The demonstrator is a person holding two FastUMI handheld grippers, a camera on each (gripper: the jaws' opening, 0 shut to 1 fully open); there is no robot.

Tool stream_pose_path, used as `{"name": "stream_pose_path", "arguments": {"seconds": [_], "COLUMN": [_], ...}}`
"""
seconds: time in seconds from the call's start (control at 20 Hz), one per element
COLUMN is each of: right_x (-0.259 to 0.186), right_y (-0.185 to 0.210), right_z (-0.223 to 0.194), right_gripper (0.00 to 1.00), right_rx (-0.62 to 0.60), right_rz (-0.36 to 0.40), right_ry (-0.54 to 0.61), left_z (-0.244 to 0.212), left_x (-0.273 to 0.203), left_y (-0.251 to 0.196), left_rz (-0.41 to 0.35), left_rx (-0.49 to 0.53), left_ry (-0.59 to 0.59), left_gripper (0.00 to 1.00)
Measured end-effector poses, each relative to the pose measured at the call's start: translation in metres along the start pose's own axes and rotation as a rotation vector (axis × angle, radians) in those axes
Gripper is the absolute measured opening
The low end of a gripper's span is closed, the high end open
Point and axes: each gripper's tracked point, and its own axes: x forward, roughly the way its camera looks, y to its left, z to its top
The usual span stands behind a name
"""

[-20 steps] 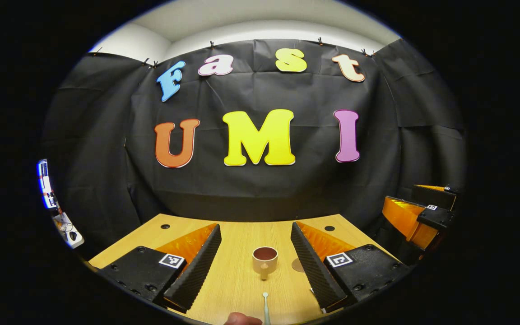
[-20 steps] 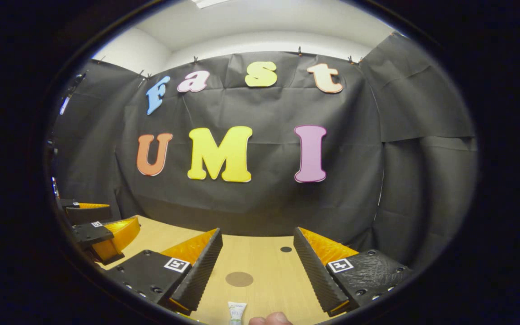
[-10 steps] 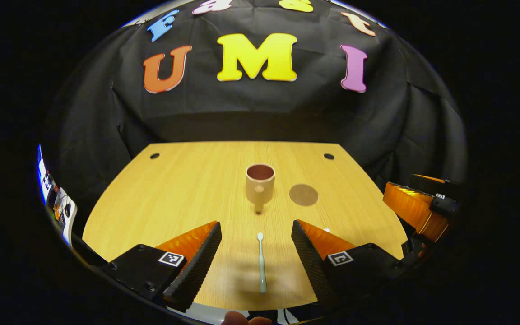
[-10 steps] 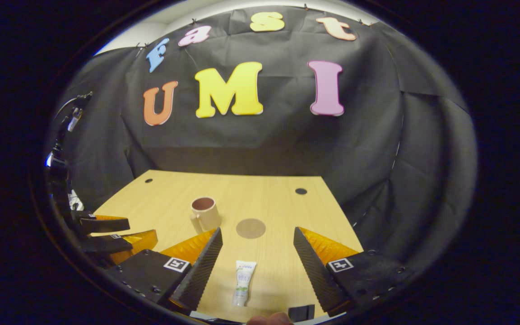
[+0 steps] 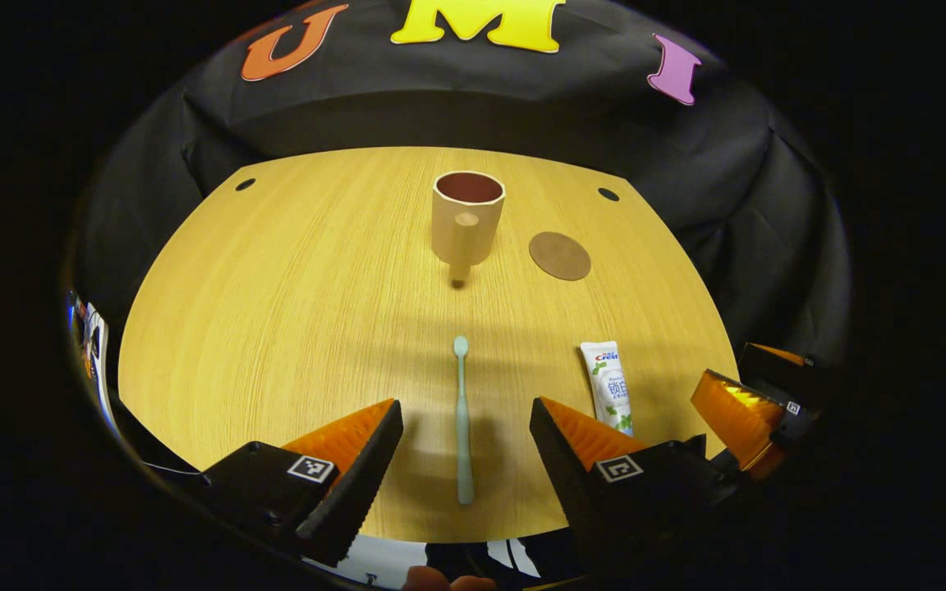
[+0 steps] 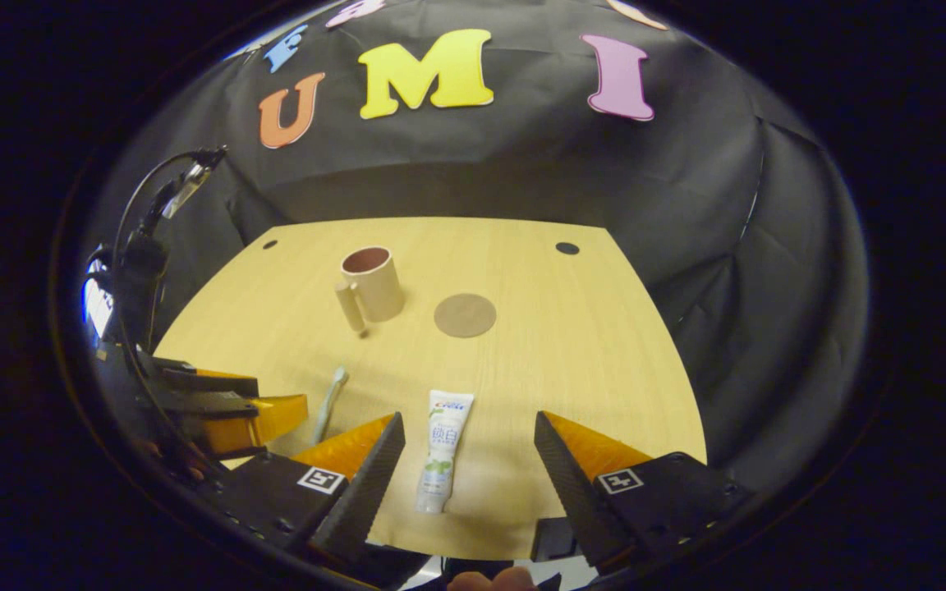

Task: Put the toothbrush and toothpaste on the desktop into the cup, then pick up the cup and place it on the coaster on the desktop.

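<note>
A pale green toothbrush (image 5: 462, 419) lies lengthwise on the wooden desktop (image 5: 292, 312), between the fingers of my left gripper (image 5: 465, 447), which hangs open above it. A white toothpaste tube (image 6: 441, 450) lies between the fingers of my right gripper (image 6: 466, 464), also open and above the desk. The beige cup (image 5: 466, 217) with a dark inside stands upright farther back, its handle toward me. A round brown coaster (image 5: 559, 255) lies just right of it. In the right gripper view I also see the cup (image 6: 371, 285), the coaster (image 6: 465, 315), the toothbrush (image 6: 329, 404) and the left gripper (image 6: 227, 406).
The toothpaste tube (image 5: 611, 396) lies right of the toothbrush in the left gripper view, with the right gripper (image 5: 748, 402) beyond it at the desk's right edge. Two dark holes (image 5: 608, 194) mark the desk's far corners. A stand with cables (image 6: 140, 254) rises at the left.
Both grippers have tilted down and risen, so the desk now shows from above. The toothbrush and the toothpaste tube now lie between the open fingers. Nothing was grasped.
</note>
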Motion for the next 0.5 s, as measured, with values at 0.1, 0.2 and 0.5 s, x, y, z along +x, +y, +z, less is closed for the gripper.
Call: {"name": "stream_pose_path", "arguments": {"seconds": [0.1,0.2,0.5], "right_x": [0.01,0.021,0.041], "right_y": [-0.001,-0.003,-0.002], "right_z": [-0.008,-0.019,-0.038], "right_gripper": [0.95,0.95,0.95], "right_rx": [-0.011,-0.016,-0.014], "right_rz": [-0.006,-0.017,-0.021], "right_ry": [0.022,0.05,0.121], "left_z": [-0.001,-0.001,-0.007], "left_x": [0.017,0.033,0.061], "left_y": [0.005,0.008,0.007], "left_rz": [0.013,0.024,0.013], "left_rx": [0.0,-0.005,0.003], "left_ry": [0.017,0.033,0.11], "left_gripper": [0.99,0.99,0.99]}}
